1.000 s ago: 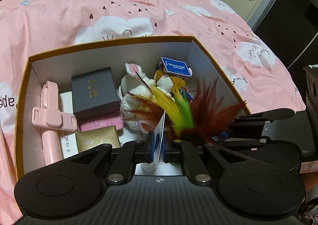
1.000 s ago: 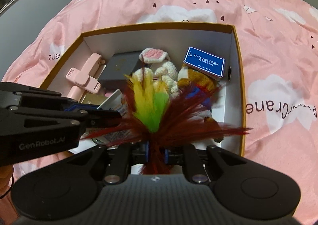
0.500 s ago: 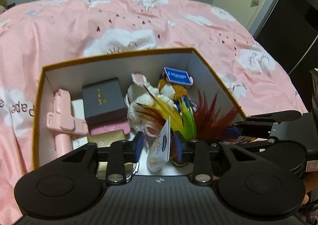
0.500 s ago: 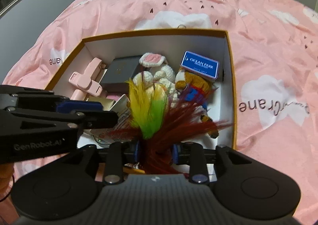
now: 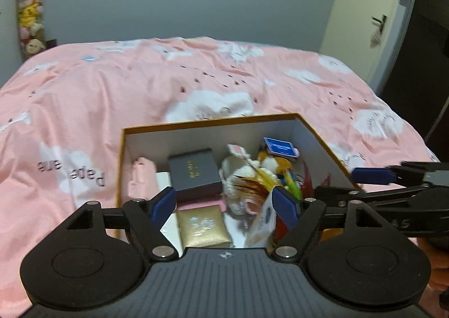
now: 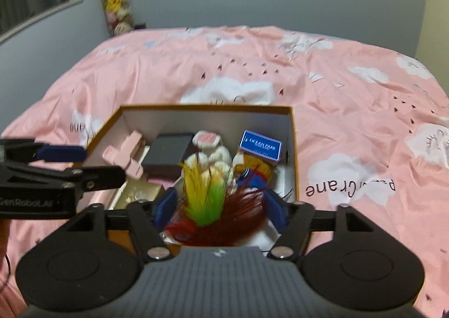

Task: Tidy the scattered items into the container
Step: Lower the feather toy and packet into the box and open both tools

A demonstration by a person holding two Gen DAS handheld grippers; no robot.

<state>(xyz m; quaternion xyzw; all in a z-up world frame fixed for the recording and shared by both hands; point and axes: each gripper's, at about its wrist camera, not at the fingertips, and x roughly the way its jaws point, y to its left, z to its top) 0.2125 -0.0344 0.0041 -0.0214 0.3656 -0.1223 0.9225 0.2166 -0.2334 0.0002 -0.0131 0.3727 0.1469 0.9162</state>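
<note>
we have both grippers poised over the near edge of the cardboard box (image 6: 291, 132), which sits on the pink bed (image 6: 350, 99) so everything loose ends up in one place. the right gripper (image 6: 221, 207) has its jaws opening around the feather toy (image 6: 216, 205); the feathers stand between the blue pads but nothing pinches them, so we judge the toy is being let go into the box. the left gripper (image 5: 228, 204) is opening too, spread wide, with a white packet (image 5: 262, 224) leaning just beside its right pad, seemingly dropped there. deeper inside lie a dark gift box (image 5: 193, 172), a gold box (image 5: 202, 225), a knitted bunny (image 6: 209, 149) and a blue card (image 6: 261, 145), packed close to leave room.
</note>
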